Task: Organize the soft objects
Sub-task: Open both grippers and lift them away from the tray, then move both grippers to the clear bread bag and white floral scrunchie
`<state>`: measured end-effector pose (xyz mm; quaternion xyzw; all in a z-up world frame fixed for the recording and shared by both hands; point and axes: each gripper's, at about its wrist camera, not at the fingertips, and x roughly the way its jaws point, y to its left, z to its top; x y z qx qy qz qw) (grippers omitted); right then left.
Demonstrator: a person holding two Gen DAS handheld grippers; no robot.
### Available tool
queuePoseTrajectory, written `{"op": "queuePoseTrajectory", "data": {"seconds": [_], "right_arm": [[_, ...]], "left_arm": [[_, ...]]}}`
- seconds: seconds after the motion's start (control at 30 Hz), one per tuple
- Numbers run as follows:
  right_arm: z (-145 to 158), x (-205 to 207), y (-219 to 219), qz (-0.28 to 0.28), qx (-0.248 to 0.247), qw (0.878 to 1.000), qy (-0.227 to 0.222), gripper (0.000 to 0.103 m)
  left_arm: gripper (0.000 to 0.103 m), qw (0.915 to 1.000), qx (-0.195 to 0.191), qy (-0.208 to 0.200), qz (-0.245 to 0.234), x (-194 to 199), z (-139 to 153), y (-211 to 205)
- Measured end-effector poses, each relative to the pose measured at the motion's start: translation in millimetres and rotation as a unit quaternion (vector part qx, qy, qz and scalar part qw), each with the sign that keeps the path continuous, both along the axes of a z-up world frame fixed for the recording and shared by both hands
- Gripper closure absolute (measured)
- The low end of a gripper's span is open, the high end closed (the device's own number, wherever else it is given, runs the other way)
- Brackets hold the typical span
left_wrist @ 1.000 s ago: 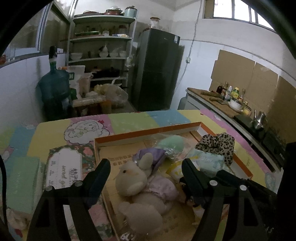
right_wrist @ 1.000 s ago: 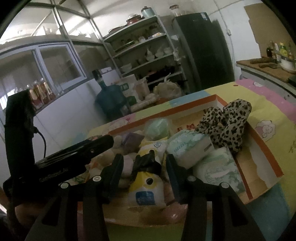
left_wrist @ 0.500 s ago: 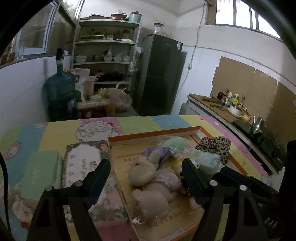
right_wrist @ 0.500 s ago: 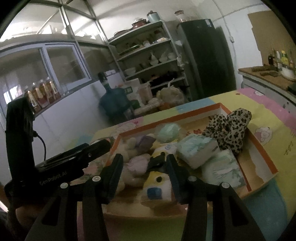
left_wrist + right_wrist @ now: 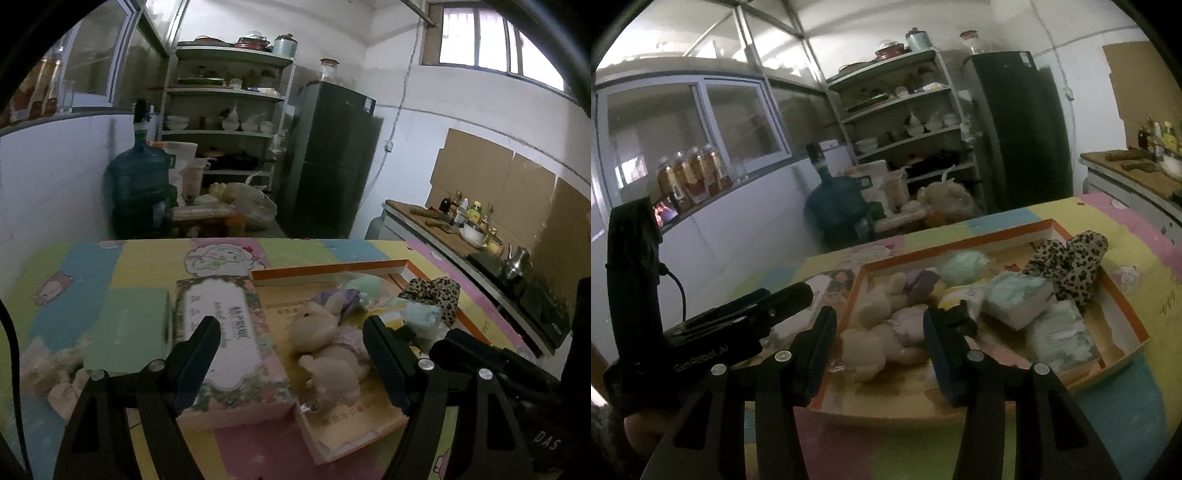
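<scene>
Soft objects lie heaped in a shallow orange-rimmed cardboard tray [image 5: 1123,302] on the pastel play mat [image 5: 147,258]: a beige plush rabbit [image 5: 325,339] on its side at the near left, a purple pouch [image 5: 921,282] and a mint-green bundle [image 5: 964,260] behind it, two pale wrapped packs [image 5: 1056,336] to the right, and a leopard-print piece [image 5: 1071,262] draped over the far right rim. Small items under the rabbit are blurred and hard to make out. A flowered box [image 5: 225,339] sits just beside the tray's left wall, and a green pad [image 5: 125,328] lies left of that. The left gripper [image 5: 291,347] hangs above the box and rabbit, jaws spread wide, holding nothing. The right gripper [image 5: 879,332] is likewise spread and empty, near the tray's front edge; its fingers cut off part of the rabbit. A dim tan heap at the mat's near left corner is hard to make out.
</scene>
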<state>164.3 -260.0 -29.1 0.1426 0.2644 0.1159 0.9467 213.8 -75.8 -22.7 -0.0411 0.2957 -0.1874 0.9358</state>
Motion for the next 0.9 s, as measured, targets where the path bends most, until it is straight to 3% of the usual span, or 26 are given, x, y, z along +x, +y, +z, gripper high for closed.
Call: {"op": "queuePoseTrajectory", "data": {"seconds": [0.37,0.47,0.57,0.83,0.9], "right_arm": [[10,-11,29,0.018,-0.017,1.000,-0.009,0.052],[12,-10,38,0.027,-0.022,0.999,-0.011,0.044],[14,-11,49,0.037,-0.027,0.999,-0.014,0.043],[12,-5,81,0.068,-0.027,0.997,-0.006,0.038],[9,-3,91,0.080,-0.027,0.996,0.000,0.032]], "left_arm": [[0.024,0.9998,-0.013,-0.010,0.014,-15,6,28],[0.024,0.9996,-0.017,-0.013,0.020,-19,8,37],[0.024,0.9993,-0.021,-0.014,0.029,-22,7,48],[0.024,0.9959,-0.025,-0.018,0.085,-32,5,104],[0.023,0.9938,-0.030,-0.018,0.106,-34,3,125]]}}
